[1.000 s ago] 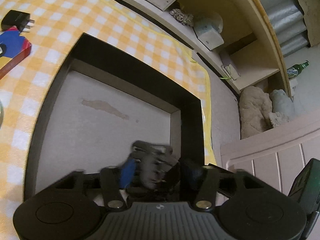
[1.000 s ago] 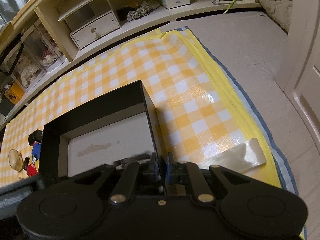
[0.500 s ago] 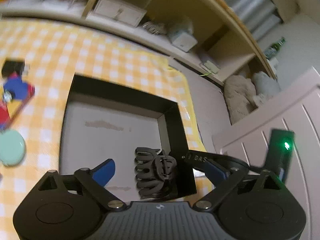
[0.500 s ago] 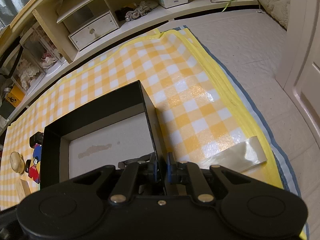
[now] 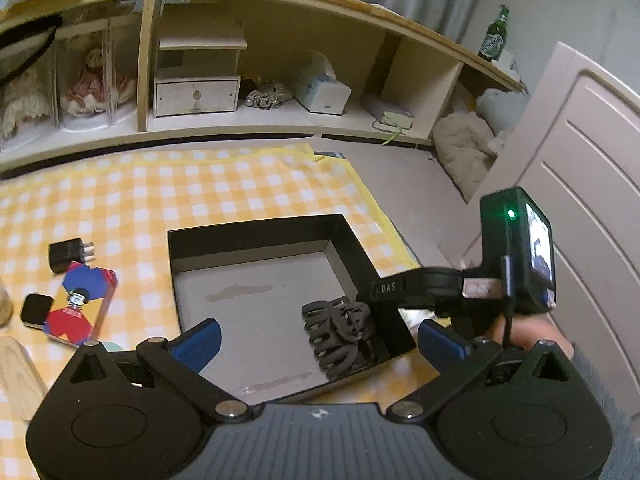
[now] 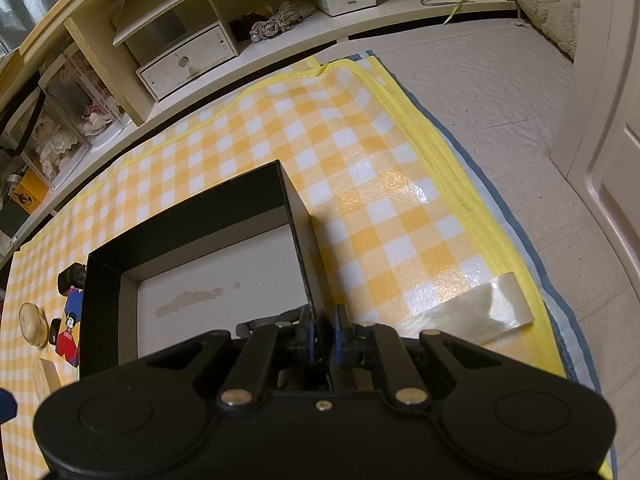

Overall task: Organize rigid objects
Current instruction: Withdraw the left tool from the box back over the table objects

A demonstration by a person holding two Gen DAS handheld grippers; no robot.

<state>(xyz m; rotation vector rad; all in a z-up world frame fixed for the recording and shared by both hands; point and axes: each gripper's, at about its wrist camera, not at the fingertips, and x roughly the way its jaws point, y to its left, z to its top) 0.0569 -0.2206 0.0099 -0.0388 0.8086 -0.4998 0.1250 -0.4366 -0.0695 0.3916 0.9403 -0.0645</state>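
Note:
A black open box (image 5: 256, 236) with a grey floor sits on the yellow checked mat (image 5: 160, 192). A black hair claw clip (image 5: 340, 336) lies inside the box in its near right corner. My left gripper (image 5: 320, 340) hovers above it, jaws opening wide, pads clear of the clip. In the right wrist view my right gripper (image 6: 323, 334) is shut on the right wall of the box (image 6: 180, 216). The left wrist view shows that gripper's body (image 5: 516, 256) and a hand (image 5: 520, 332) at the box's right side.
Left of the box lie a black plug (image 5: 68, 254), a colourful flat box (image 5: 80, 304), a small black item (image 5: 36, 308) and a wooden piece (image 5: 16, 376). A tape strip (image 6: 468, 316) holds the mat's edge. Shelves (image 5: 240, 120) stand behind, a door (image 5: 580, 200) at right.
My left gripper let go of the hair clip, opened wide, rose and rolled level; the clip now rests in the box corner. The right gripper kept its hold on the wall.

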